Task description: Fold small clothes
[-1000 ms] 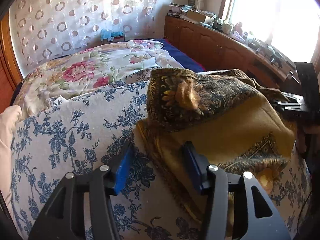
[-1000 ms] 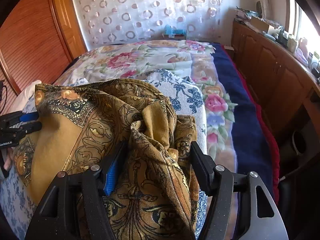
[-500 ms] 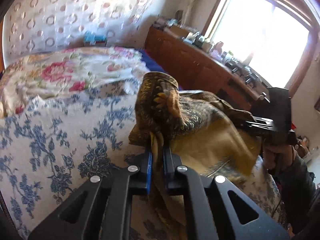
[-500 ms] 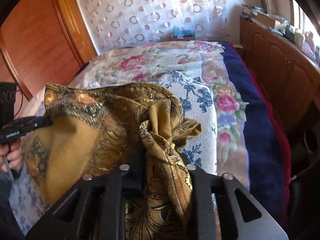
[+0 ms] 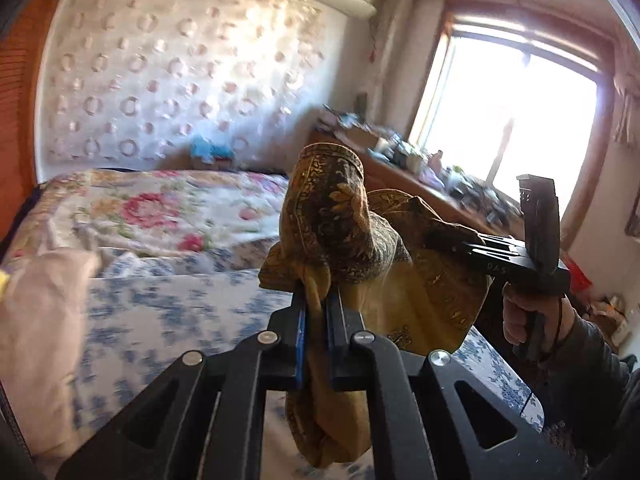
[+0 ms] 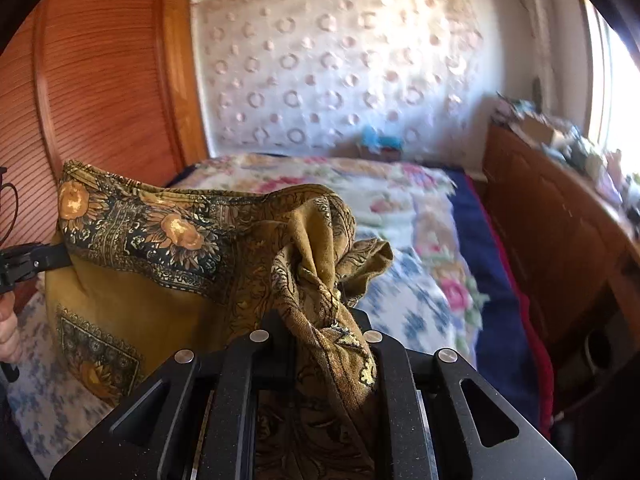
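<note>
Now both grippers are pinching the same piece of clothing, a yellow-brown cloth with flowers and dark borders. The left gripper is squeezed almost all the way shut on one bunched corner of it. The right gripper has just been closing on a thicker bunch at the other end, and its pads are hidden under the folds.

The cloth is up in the air above the bed, not lying flat on it. It hangs between the two grippers like a little hammock, with its long side running from one gripper across to the other. From the right gripper, the cloth stretches away to the left, where the tip of the left gripper bites its far edge. The top border looks pulled fairly straight, and the middle sags down toward the blue flowered cover.

I think the cloth is being spread out for a fold. Neither hand is nearer, since each holds its own end. The next move likely depends on keeping that top edge tight while the loose bottom part is laid down on the bed.
</note>
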A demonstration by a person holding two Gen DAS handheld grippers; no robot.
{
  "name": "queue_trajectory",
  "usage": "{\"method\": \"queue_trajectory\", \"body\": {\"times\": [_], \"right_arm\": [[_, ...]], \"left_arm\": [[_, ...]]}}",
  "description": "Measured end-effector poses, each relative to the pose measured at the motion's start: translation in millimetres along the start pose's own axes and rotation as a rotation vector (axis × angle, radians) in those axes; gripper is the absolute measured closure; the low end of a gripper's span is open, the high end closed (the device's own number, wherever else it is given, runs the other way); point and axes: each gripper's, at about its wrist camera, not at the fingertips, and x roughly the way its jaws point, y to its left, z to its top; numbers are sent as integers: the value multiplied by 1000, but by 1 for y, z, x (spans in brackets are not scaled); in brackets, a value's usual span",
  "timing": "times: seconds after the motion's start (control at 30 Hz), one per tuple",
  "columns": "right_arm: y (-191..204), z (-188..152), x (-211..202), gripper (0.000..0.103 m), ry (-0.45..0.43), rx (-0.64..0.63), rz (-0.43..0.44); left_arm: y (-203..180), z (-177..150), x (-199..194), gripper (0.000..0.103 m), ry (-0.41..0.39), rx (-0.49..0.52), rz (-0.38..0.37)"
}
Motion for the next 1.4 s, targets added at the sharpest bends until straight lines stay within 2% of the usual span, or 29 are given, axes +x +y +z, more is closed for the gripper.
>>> {"method": "queue_trajectory", "body": {"times": [0.27, 0.4, 0.6, 0.67, 0.8, 0.93, 1.0, 1.07, 1.1, 1.17, 1.23, 1.4], "right_arm": [[109, 62, 37, 92, -51, -167, 154], [165, 91, 63, 92, -65, -230, 234], [251, 127, 113, 92, -45, -357, 315], [282, 137, 132, 92, -38, -403, 335], [346, 149, 166, 92, -12, -496, 371], [392, 138, 204, 92, 39, -584, 361], [403, 134, 226, 88, 68, -576, 332], [406, 132, 241, 76, 79, -546, 269], [405, 133, 246, 74, 82, -526, 241], [401, 136, 248, 63, 81, -463, 244], [396, 138, 243, 59, 65, -420, 268], [393, 134, 232, 53, 43, -408, 279]], "left_arm": [[69, -8, -91, 99, -151, -59, 182], [105, -17, -116, 99, -186, -96, 263], [158, -45, -133, 99, -221, -188, 367], [173, -57, -133, 99, -230, -216, 438], [202, -86, -129, 99, -198, -289, 477], [217, -105, -125, 98, -155, -317, 513], [221, -108, -123, 98, -140, -335, 526], [218, -113, -124, 96, -123, -344, 553], [216, -115, -122, 93, -111, -340, 567], [216, -120, -122, 92, -95, -329, 602], [216, -125, -122, 91, -89, -333, 595], [216, -123, -124, 90, -88, -336, 590]]}}
